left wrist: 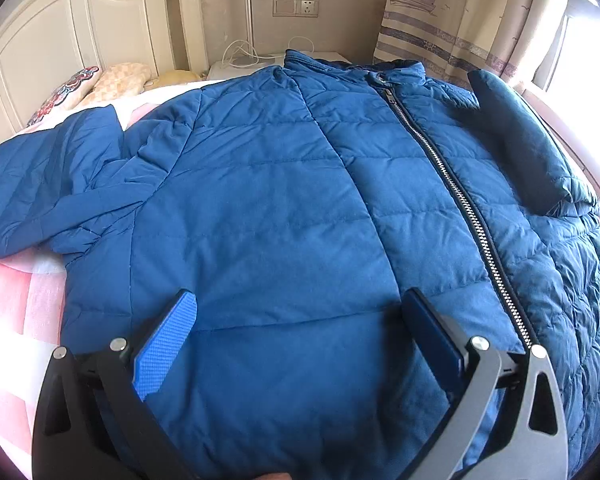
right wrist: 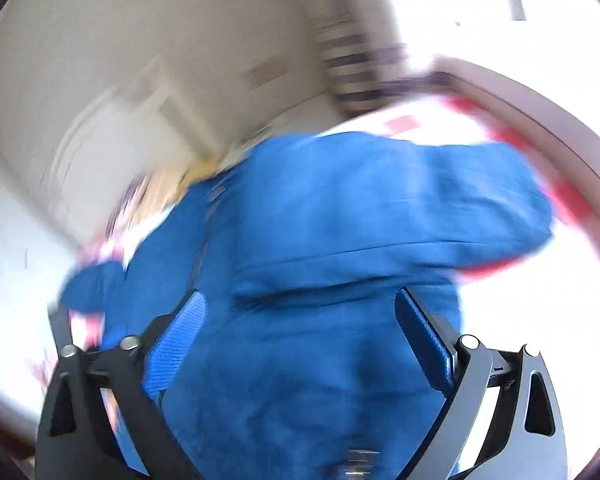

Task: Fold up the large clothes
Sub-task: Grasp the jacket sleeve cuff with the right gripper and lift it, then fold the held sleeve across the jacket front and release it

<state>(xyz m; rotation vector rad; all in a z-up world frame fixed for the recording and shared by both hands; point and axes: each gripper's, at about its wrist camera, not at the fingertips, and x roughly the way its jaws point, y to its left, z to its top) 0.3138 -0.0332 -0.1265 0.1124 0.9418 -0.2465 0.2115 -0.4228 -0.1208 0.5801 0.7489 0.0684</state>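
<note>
A blue quilted jacket (left wrist: 284, 208) lies front up on the bed, zipped, with its silver zipper (left wrist: 456, 192) running from collar to hem. Its left sleeve (left wrist: 48, 188) spreads out to the left. The right sleeve (left wrist: 520, 140) is folded over the chest. My left gripper (left wrist: 300, 312) is open and empty, hovering over the lower front of the jacket. In the right wrist view, which is heavily blurred, the jacket (right wrist: 340, 220) fills the middle. My right gripper (right wrist: 300, 312) is open, with blue fabric lying between its fingers.
The bed has a pink and white checked sheet (left wrist: 16, 300). Pillows (left wrist: 96, 88) lie at the white headboard (left wrist: 60, 28). A white nightstand (left wrist: 244, 65) with cables stands behind the collar. A boat-print curtain (left wrist: 460, 12) and bright window are at the right.
</note>
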